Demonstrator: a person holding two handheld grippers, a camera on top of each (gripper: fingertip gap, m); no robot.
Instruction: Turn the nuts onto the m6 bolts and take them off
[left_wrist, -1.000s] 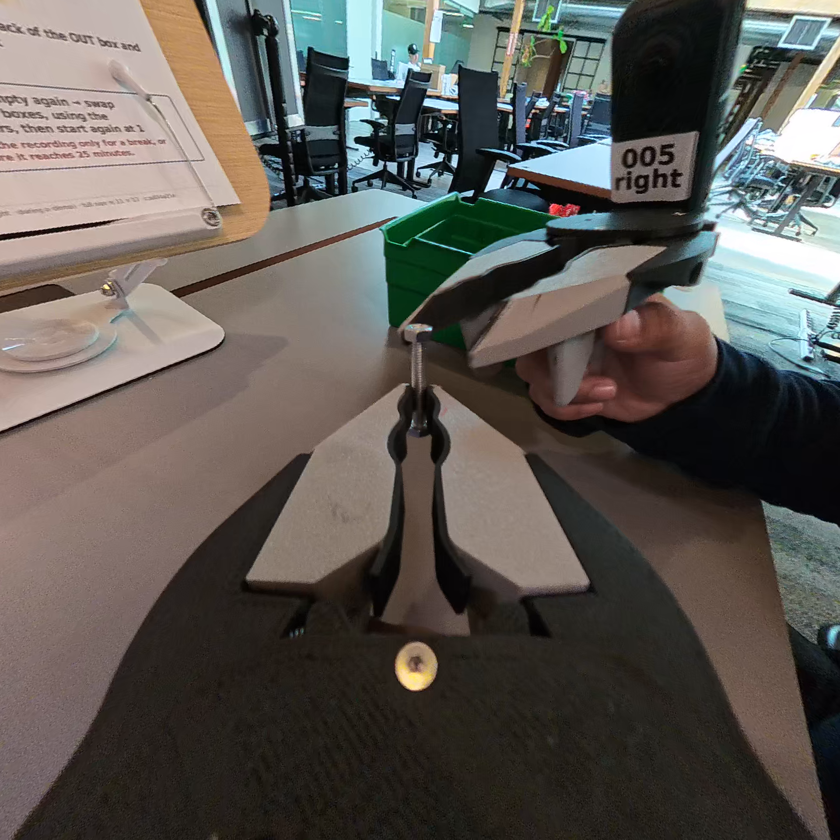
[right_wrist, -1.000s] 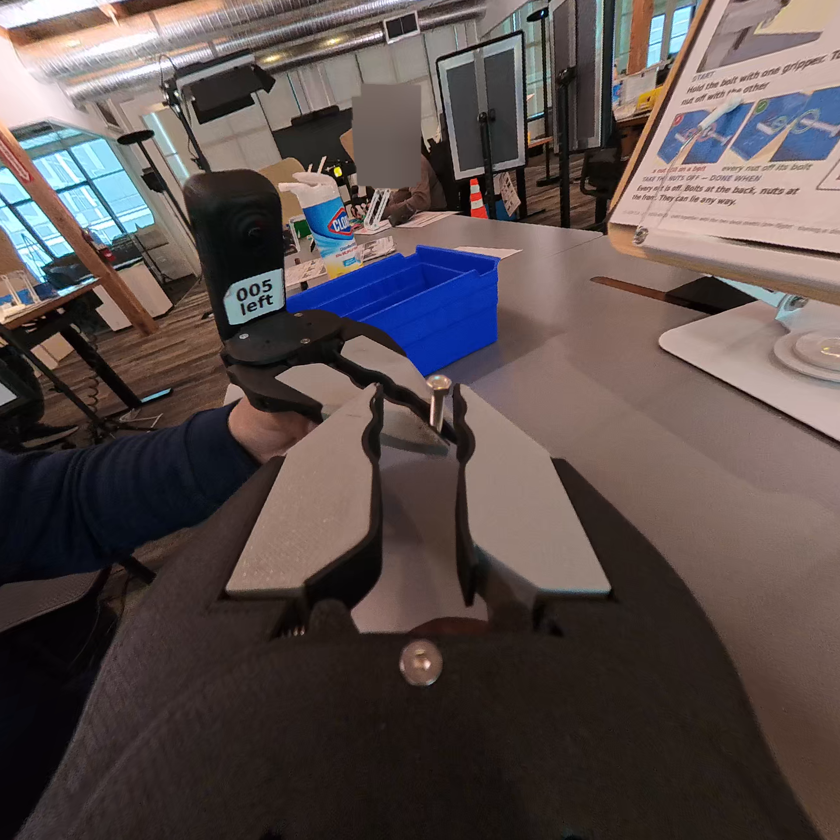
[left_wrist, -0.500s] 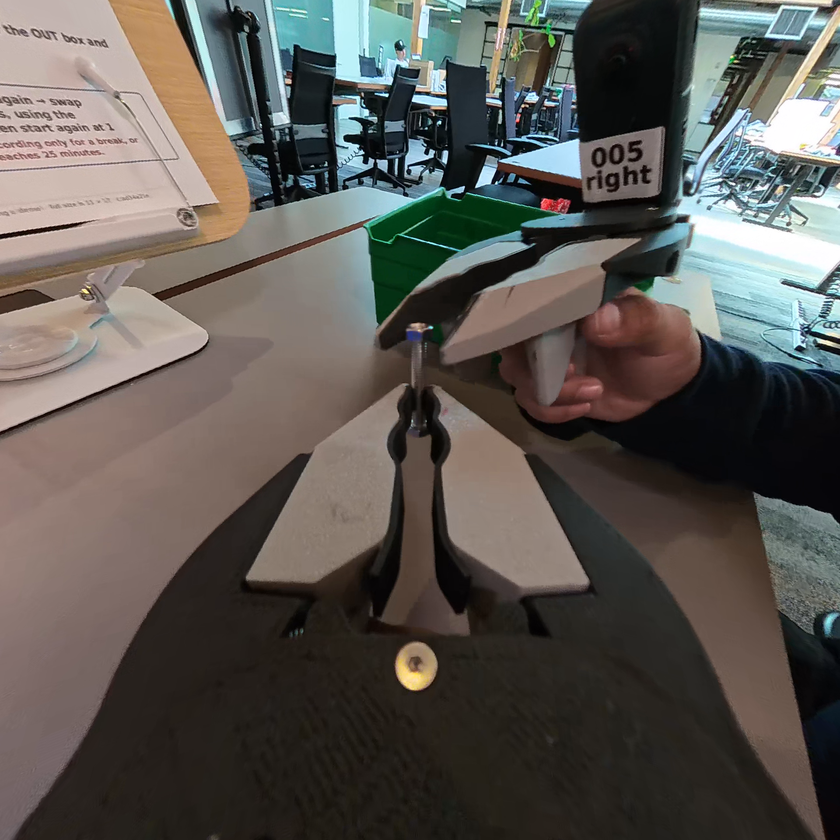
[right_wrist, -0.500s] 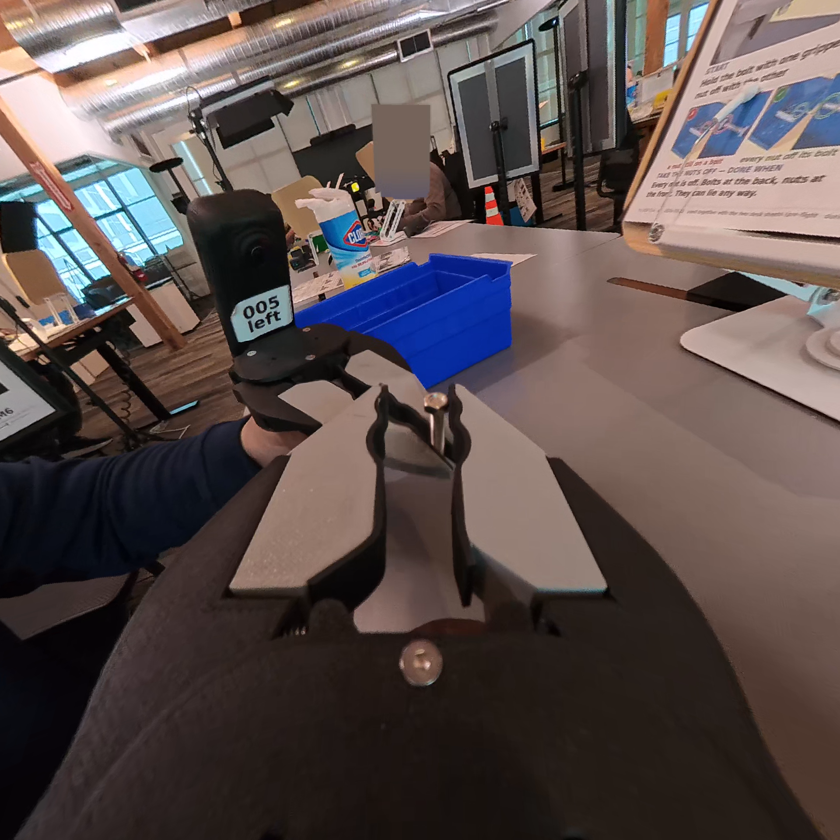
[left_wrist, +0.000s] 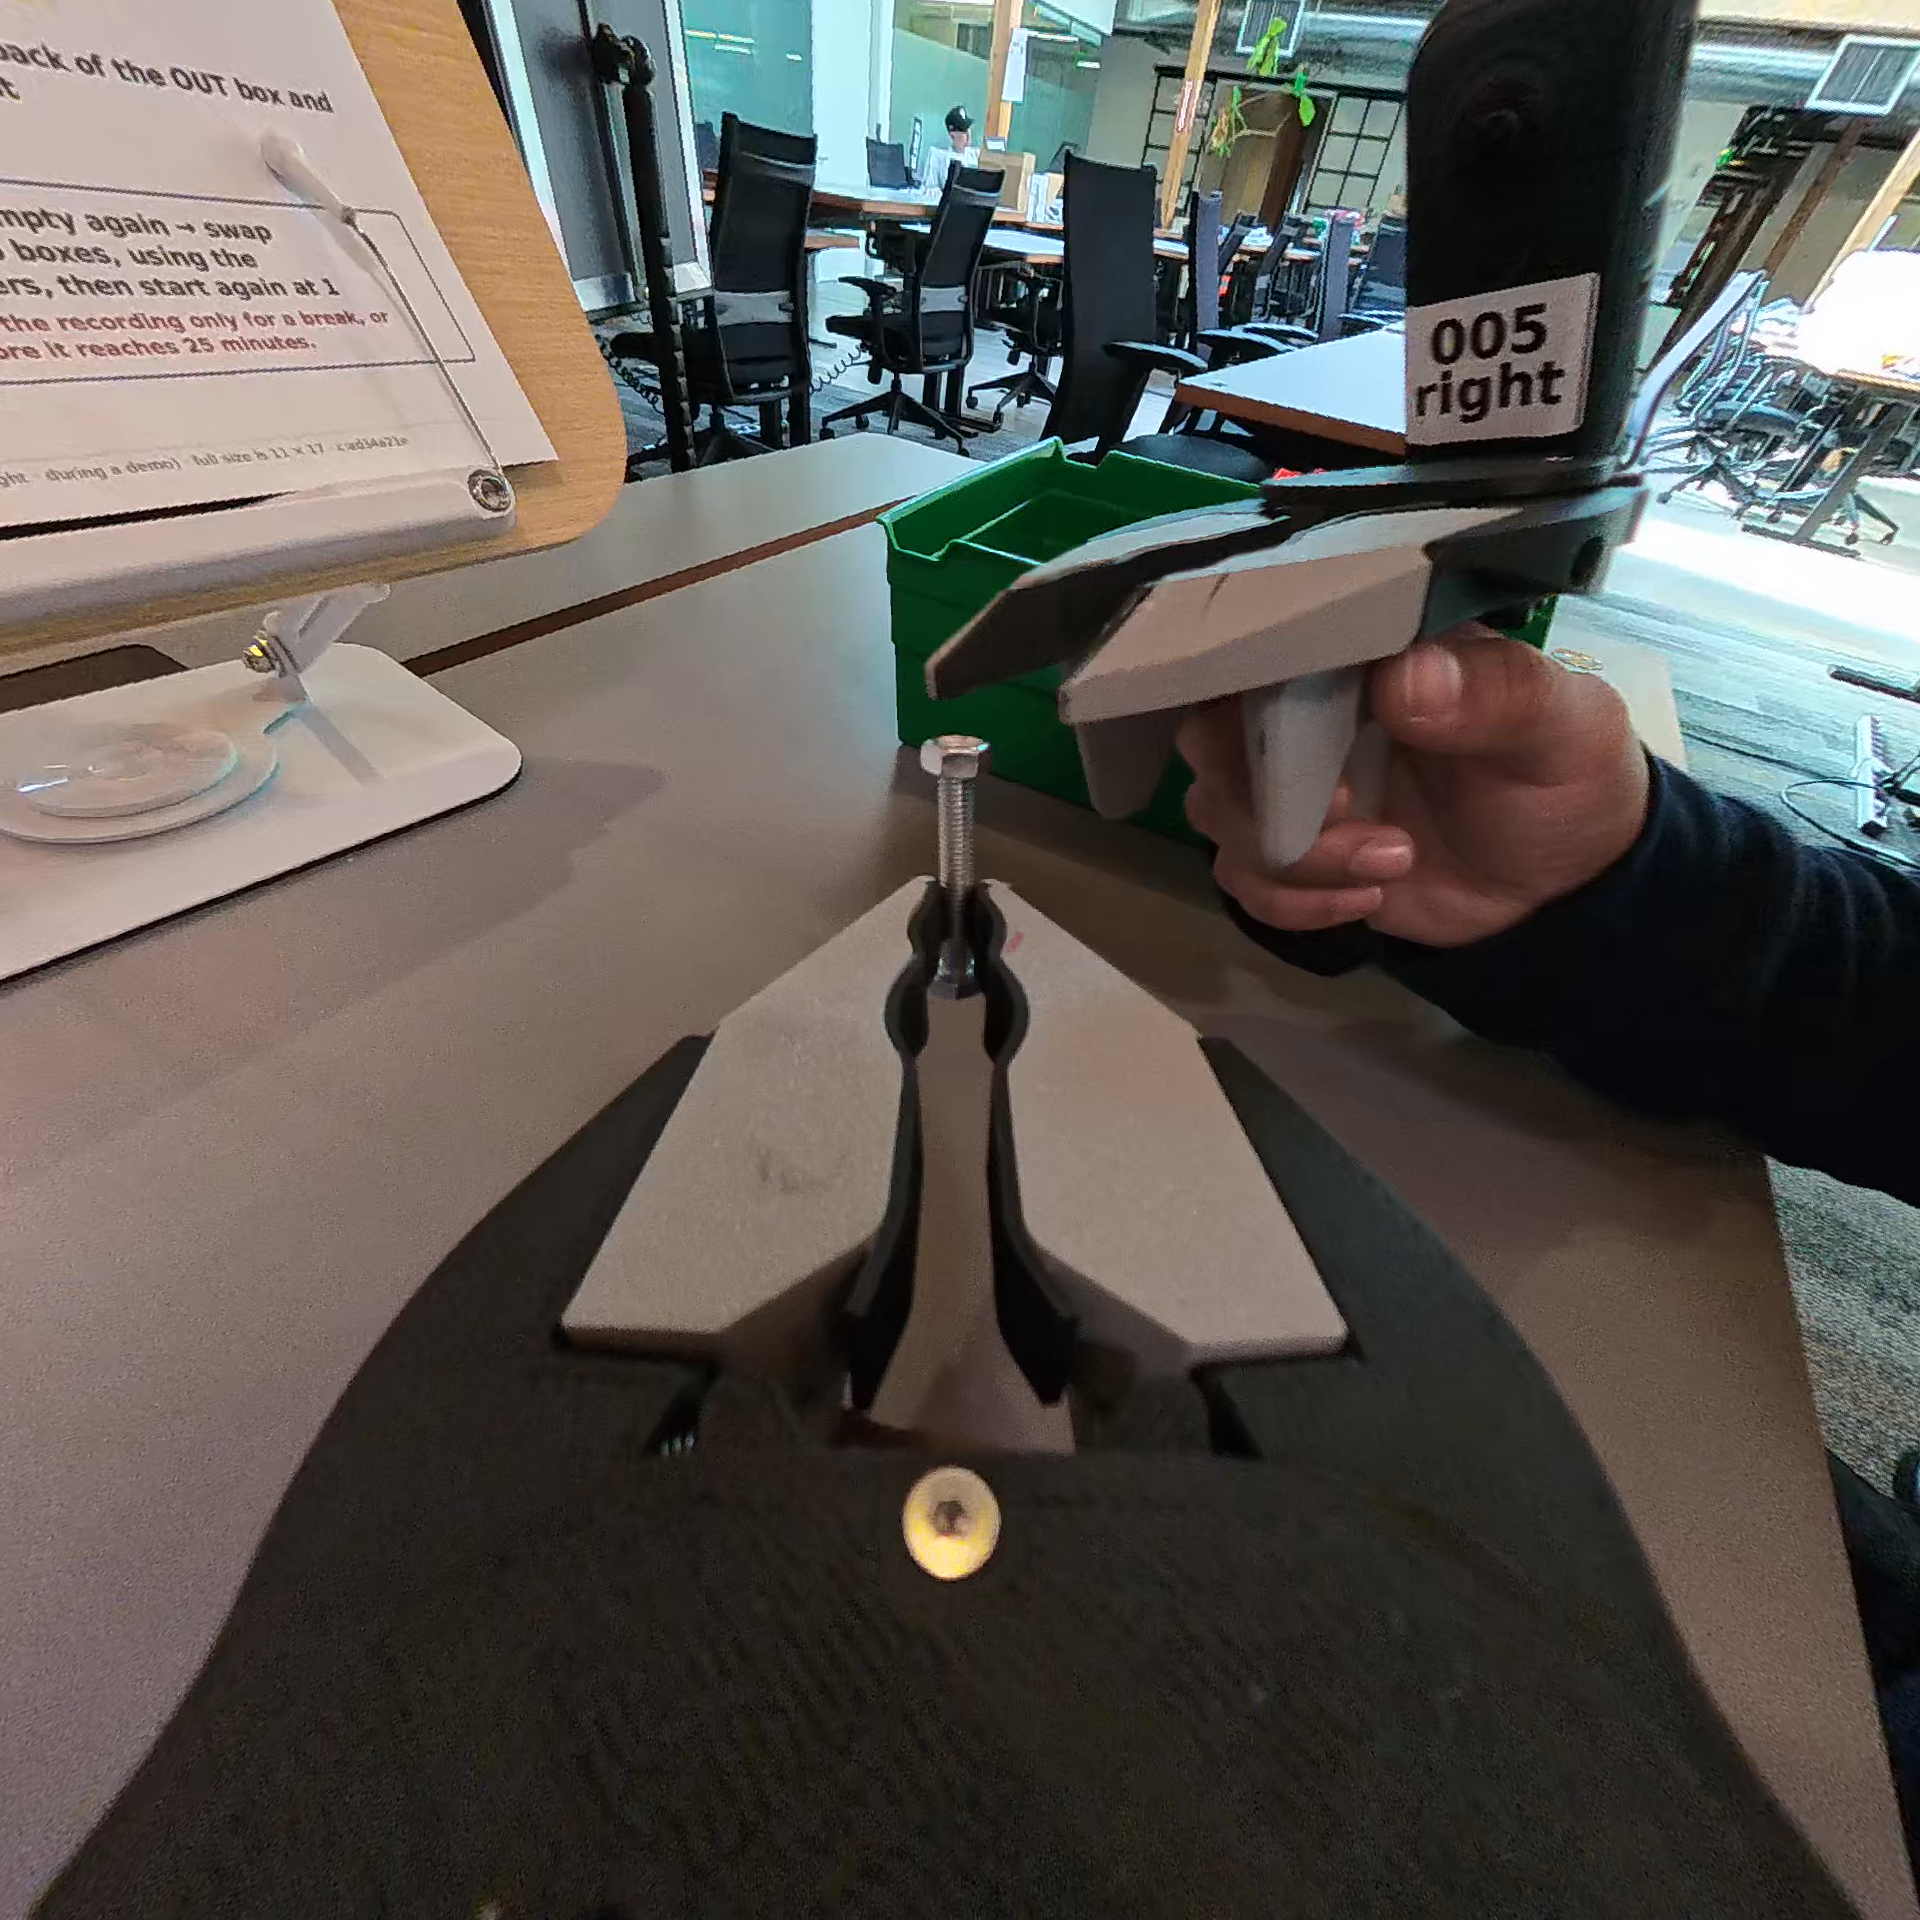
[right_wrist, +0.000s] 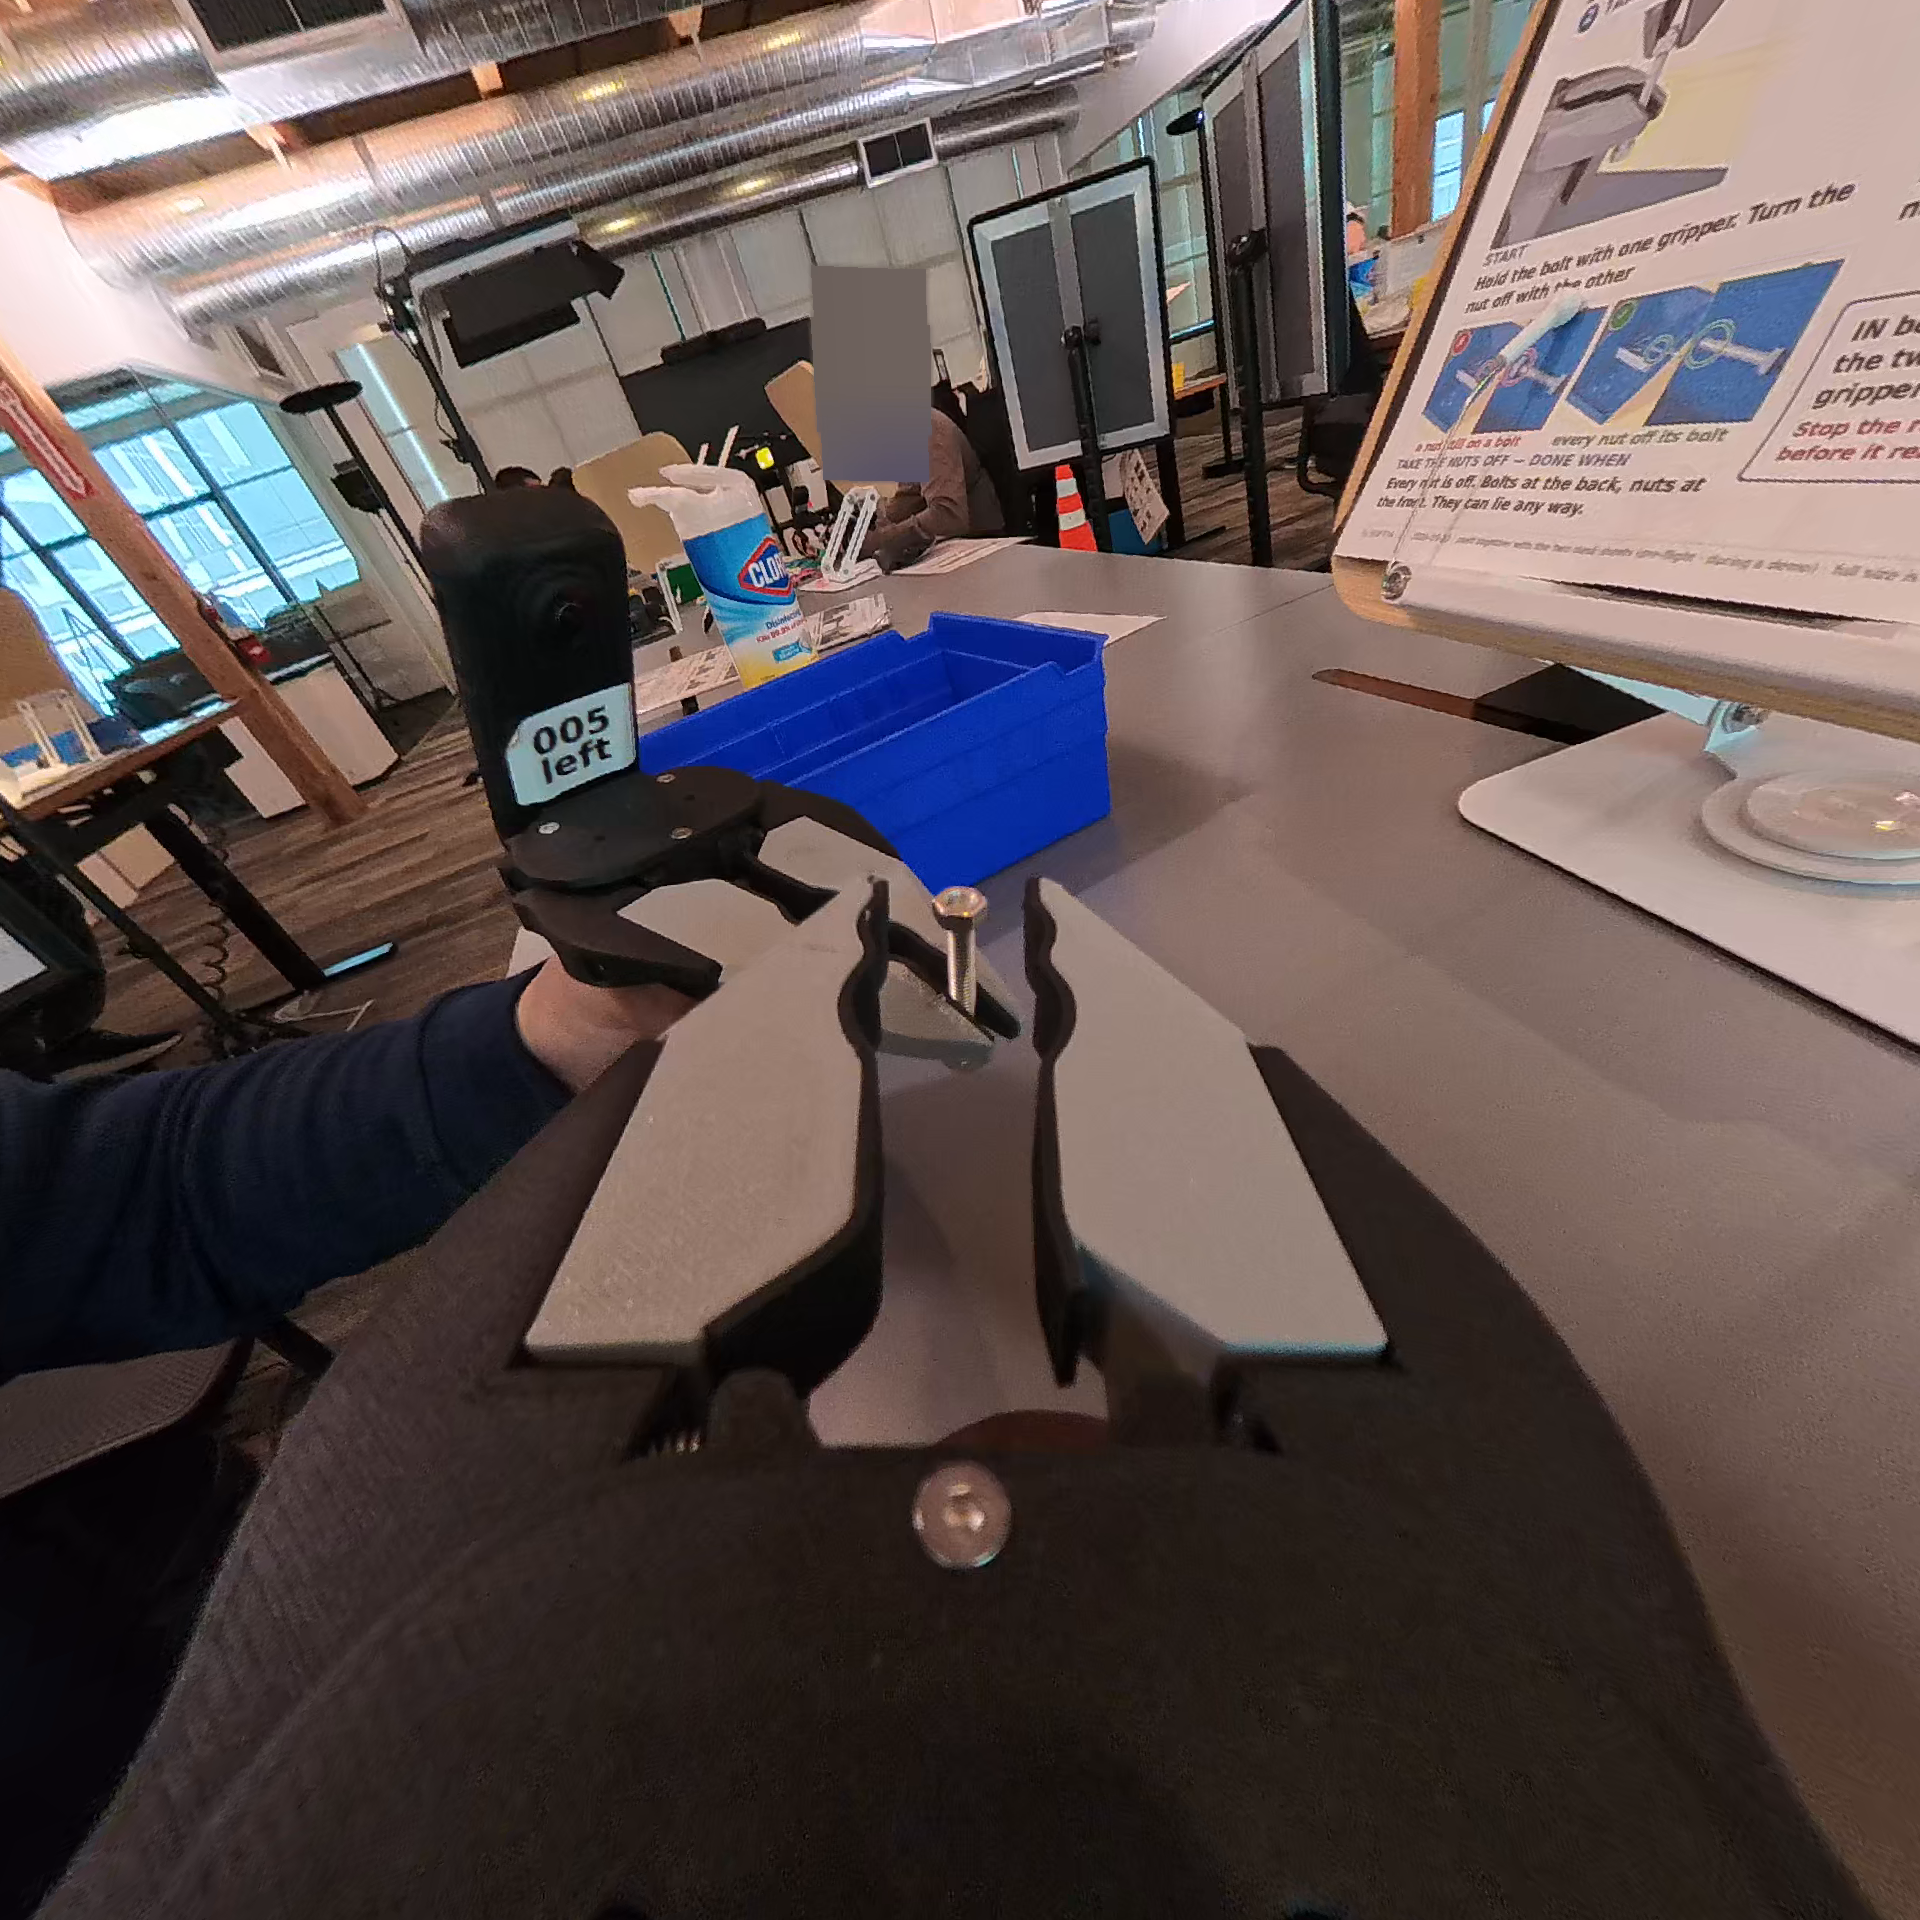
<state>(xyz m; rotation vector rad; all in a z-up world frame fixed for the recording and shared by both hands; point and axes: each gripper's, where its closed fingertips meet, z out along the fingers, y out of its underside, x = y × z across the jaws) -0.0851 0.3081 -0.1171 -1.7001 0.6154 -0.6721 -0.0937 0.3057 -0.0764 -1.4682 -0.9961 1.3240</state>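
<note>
The left claw (left_wrist: 956, 935) is pinched tight on the lower end of a bolt (left_wrist: 954, 831), holding it upright with the hex head on top — a steady post so the other tool can work around it. A nut (left_wrist: 951, 982) sits low on the thread, between the fingers. The right claw (right_wrist: 951, 966) stands partly open and holds nothing; in its own view the bolt head shows in the gap between its fingers, touching neither. From the left view it hangs above and just to the right of the head, apart from it. A green bin (left_wrist: 997, 582) stands behind on the table (left_wrist: 312, 1039), a blue bin (right_wrist: 935, 727) on the far side.
</note>
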